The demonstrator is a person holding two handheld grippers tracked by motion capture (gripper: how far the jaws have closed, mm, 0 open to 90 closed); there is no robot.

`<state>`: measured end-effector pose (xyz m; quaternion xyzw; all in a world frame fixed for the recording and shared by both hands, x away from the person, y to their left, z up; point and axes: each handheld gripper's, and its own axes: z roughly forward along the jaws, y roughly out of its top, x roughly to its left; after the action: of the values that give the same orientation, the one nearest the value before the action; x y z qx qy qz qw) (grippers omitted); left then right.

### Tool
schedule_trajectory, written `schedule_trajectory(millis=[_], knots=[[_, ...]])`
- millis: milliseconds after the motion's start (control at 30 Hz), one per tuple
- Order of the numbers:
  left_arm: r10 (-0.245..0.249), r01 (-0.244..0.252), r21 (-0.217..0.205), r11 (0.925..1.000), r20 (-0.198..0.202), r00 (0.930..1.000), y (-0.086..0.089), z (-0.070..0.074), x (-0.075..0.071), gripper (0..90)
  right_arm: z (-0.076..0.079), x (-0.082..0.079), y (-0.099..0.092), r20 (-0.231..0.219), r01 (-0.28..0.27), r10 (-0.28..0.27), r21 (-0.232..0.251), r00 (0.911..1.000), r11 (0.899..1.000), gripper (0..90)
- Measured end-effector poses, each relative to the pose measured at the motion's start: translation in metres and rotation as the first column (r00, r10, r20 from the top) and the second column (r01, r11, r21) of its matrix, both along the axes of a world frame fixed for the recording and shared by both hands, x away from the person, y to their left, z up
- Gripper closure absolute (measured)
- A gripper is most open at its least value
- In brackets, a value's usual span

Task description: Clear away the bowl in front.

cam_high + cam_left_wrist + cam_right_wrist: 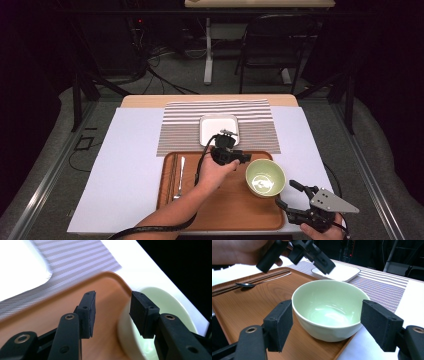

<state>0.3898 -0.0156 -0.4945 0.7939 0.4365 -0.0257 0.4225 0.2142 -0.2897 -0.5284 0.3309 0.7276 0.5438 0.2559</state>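
A pale green bowl (265,177) (329,307) stands upright and empty on the right side of a wooden tray (225,205) (244,302). My left gripper (244,157) (112,312) hovers over the tray just left of the bowl, open, with nothing between its pads; the bowl's rim (172,302) lies close under its right jaw. My right gripper (286,194) (327,327) sits at the table's near right corner, open and aimed at the bowl, a short way from it. The left gripper (312,253) also appears above the bowl in the right gripper view.
A spoon (180,175) (249,285) and chopsticks (172,172) lie along the tray's left side. Beyond the tray, a white square plate (218,129) (344,272) rests on a striped placemat (260,120) (82,257). A white sheet (130,165) covers the table.
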Motion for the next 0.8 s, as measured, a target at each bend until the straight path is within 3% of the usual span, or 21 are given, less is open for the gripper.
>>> schedule_trajectory(millis=[233,467,800], knots=[[0.119,-0.12,0.015,0.9927,0.027,0.9925,0.033,0.005,0.021,52.3,0.0,-0.001,0.0,-0.002,0.001,-0.001,0.002,1.0,1.0,25.9],[0.233,-0.235,0.041,0.9713,0.03,0.9719,0.066,0.008,0.043,49.4,0.001,-0.001,0.0,0.002,0.002,-0.002,0.001,1.0,1.0,25.9],[0.303,-0.303,0.057,0.9511,0.02,0.9528,0.088,0.01,0.058,47.5,0.001,-0.001,0.001,0.004,0.001,-0.001,-0.004,1.0,1.0,25.9]])
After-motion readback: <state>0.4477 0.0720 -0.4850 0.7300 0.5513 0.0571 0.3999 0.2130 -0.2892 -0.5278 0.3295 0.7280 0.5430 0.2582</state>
